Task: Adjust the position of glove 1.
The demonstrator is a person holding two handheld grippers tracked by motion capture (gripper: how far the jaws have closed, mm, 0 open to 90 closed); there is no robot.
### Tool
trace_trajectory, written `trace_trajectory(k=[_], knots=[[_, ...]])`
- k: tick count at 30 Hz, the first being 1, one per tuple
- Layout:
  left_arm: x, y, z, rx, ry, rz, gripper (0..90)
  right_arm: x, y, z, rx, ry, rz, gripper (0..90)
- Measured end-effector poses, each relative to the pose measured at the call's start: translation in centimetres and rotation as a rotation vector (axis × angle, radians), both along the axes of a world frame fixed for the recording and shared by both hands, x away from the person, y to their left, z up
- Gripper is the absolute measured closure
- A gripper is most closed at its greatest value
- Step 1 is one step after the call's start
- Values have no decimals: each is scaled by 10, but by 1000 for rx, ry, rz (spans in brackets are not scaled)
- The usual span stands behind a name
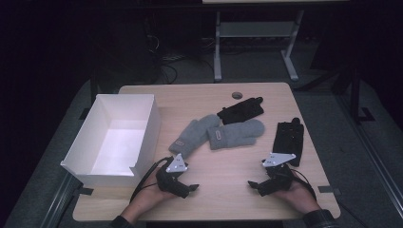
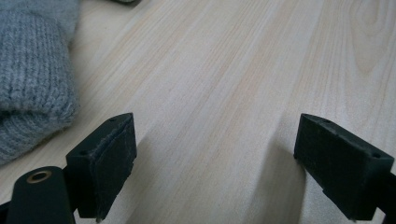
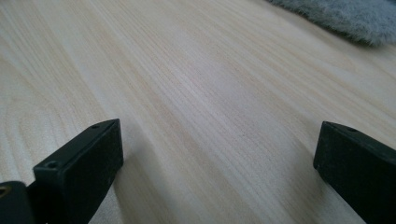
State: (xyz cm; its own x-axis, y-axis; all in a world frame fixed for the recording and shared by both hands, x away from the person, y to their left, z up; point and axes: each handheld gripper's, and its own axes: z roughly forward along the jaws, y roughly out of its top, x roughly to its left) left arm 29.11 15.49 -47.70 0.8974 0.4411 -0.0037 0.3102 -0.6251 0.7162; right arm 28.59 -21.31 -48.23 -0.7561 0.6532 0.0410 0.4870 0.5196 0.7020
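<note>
Two grey mittens [image 1: 216, 133], two black gloves [image 1: 289, 138], one white box [image 1: 142, 137], one wooden table [image 1: 223, 190]

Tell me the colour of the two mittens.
Grey mittens, best in the high view.

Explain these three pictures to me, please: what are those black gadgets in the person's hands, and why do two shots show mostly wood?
A person sits at a wooden table and holds a hand-operated gripper in each hand: the left gripper and the right gripper. The high view looks down from above. The other two pictures come from cameras riding on the grippers, looking along their black jaws close to the tabletop. Both grippers are open and hold nothing. On the table lie two grey mittens, two black gloves, and an empty white box at the left.
</note>
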Motion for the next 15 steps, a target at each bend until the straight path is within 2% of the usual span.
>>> trace_trajectory(k=[6, 7, 10, 12, 13, 14, 15], knots=[[0, 3, 0, -8, 1, -18, 123, 0, 0, 0, 0, 0, 0, 13], [0, 6, 0, 2, -2, -27, 123, 0, 0, 0, 0, 0, 0, 13], [-1, 8, 0, 0, 2, -20, 124, 0, 0, 0, 0, 0, -2, 14], [-2, 11, 0, -8, 4, -8, 124, 0, 1, 1, -6, 1, 5, 46], [-2, 12, 0, -12, 4, 3, 124, -1, 1, 4, -2, -7, 26, 216], [-2, 12, 0, -12, 4, 3, 124, -1, 1, 4, -2, -7, 26, 216], [-2, 13, 0, -8, 3, 3, 124, -1, 4, 10, -15, -2, 31, 290]])
